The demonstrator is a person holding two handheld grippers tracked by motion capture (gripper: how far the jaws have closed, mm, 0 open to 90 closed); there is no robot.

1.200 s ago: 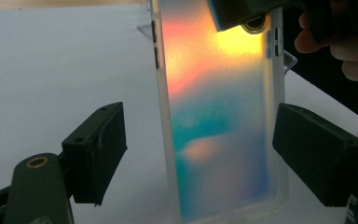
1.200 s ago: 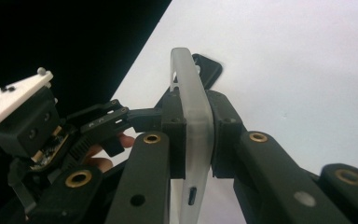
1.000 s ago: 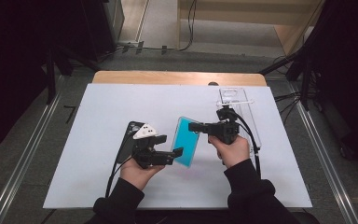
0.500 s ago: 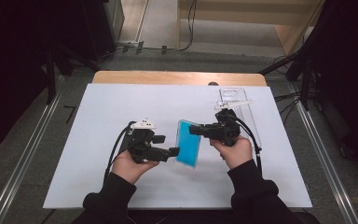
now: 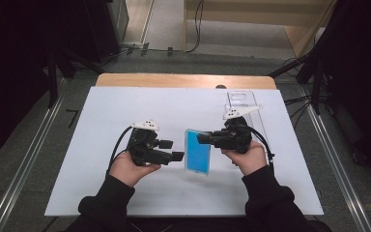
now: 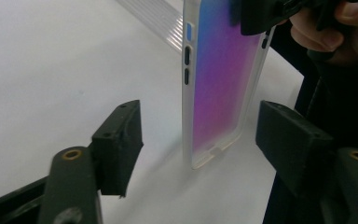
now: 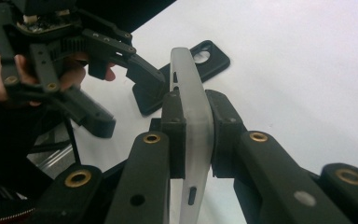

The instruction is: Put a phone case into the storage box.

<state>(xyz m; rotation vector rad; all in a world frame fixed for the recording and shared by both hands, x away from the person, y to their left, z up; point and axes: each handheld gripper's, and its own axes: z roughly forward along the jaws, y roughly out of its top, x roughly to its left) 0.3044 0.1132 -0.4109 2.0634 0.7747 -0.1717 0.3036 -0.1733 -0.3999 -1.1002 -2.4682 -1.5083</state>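
On white table sheet (image 5: 125, 111) — right gripper (image 5: 204, 139) clenched on phone (image 5: 197, 152), left gripper (image 5: 178, 156) released, closing — grey floor around.

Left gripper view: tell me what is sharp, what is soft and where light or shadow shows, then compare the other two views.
Left gripper view: the phone case is fairly sharp, the near jaws soft, with a faint shadow on the white table. Right gripper view: the case edge looks milky and the background black case slightly soft. High view: even light on the table, dark surroundings, mild blur overall.
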